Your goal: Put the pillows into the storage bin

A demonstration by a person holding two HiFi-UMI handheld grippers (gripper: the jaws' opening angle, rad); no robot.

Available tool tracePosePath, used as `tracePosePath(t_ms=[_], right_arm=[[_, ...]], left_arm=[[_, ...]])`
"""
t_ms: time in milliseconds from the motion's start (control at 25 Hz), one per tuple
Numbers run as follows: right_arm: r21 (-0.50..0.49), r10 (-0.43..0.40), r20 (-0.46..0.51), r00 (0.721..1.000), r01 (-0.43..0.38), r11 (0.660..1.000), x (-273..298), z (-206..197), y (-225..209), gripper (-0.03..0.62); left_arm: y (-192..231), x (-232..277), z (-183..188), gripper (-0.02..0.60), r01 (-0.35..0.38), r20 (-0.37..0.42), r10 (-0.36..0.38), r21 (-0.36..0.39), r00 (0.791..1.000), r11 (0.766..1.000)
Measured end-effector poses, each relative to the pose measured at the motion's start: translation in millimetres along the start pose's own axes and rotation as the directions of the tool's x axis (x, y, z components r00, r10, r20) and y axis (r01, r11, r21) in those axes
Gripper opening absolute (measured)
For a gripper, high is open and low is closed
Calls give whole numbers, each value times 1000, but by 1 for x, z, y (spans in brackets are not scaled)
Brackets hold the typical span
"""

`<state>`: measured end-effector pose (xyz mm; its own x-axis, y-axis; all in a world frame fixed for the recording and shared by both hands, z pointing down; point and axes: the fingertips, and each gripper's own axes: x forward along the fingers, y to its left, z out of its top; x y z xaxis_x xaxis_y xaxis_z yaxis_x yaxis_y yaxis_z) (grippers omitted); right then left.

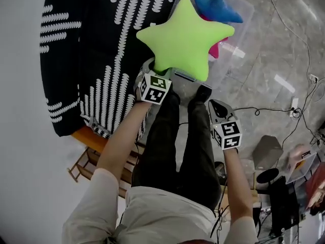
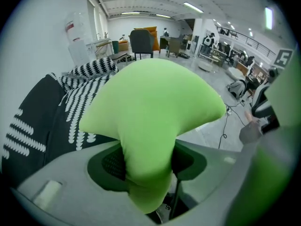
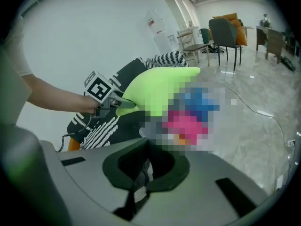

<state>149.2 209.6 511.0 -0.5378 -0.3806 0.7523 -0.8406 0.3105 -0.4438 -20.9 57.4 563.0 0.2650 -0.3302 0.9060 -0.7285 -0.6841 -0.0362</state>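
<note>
The star pillow (image 1: 185, 37) in front of the storage bin (image 1: 237, 32) is plain lime green. The bin is clear plastic, with a blue pillow (image 1: 216, 6) and a pink pillow (image 1: 214, 50) inside. Left of the bin, a blanket (image 1: 86, 50) is black with white dashed stripes. The floor (image 1: 269, 50) around the bin is marbled grey. The left gripper (image 1: 161, 71) and right gripper (image 1: 216, 104) are grey with black-and-white marker cubes.
</note>
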Motion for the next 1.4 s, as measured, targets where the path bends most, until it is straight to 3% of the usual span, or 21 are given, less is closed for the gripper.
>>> tracePosePath(t_ms=[200, 320, 440, 720, 1080, 1400], right_arm=[[61, -24, 5, 1000, 24, 998, -6, -15, -39, 3], [72, -27, -8, 1000, 28, 997, -5, -26, -55, 3], [74, -25, -7, 1000, 26, 997, -4, -27, -59, 3], [13, 0, 22, 1000, 0, 1000, -17, 6, -45, 3], [-84, 2, 96, 995, 6, 996, -85, 83, -11, 3], [-157, 10, 103, 995, 6, 988, -150, 120, 30, 3]], left_arm=[[-34, 46, 32, 341, -11, -31, 17, 162, 999, 987], [-54, 74, 33, 377, 27, -93, -4, 248, 996, 968], [-68, 79, 36, 403, 70, -116, -44, 236, 992, 969], [-71, 34, 44, 403, 75, -65, -63, 196, 996, 978], [-68, -79, 81, 403, 33, 8, -35, 139, 999, 990], [-93, -197, 134, 402, 82, 134, -95, 97, 986, 992]])
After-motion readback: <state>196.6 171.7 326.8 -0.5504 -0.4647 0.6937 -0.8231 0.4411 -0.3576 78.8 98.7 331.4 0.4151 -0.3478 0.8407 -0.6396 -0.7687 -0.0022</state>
